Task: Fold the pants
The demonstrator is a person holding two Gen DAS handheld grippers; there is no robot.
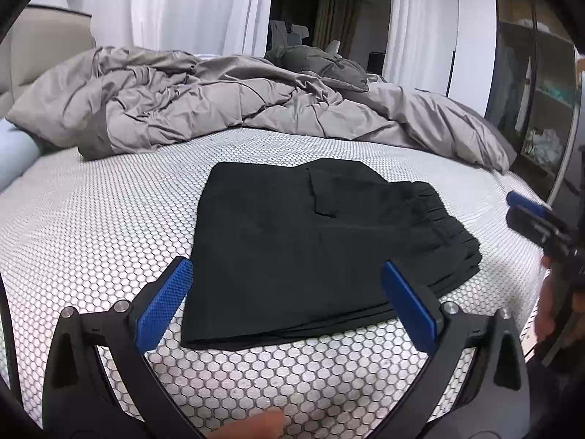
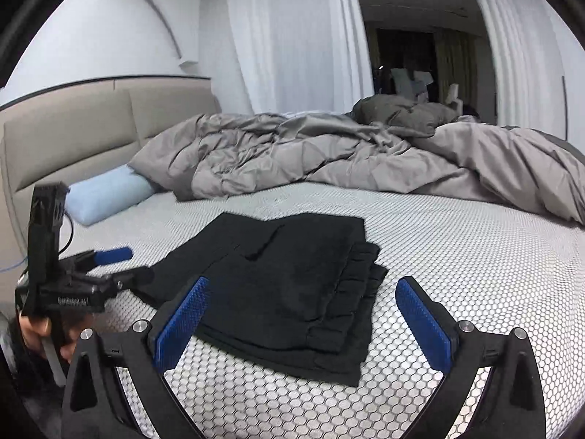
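Note:
The black pants lie folded into a flat stack on the honeycomb-patterned mattress, waistband edges to the right. They also show in the right wrist view. My left gripper is open and empty, hovering just above the near edge of the pants. My right gripper is open and empty, above the waistband end of the stack. The right gripper also shows at the right edge of the left wrist view, and the left gripper shows at the left of the right wrist view.
A rumpled grey duvet lies across the far side of the bed. A light blue pillow rests against the beige headboard. White curtains hang behind. An open wardrobe stands at the right.

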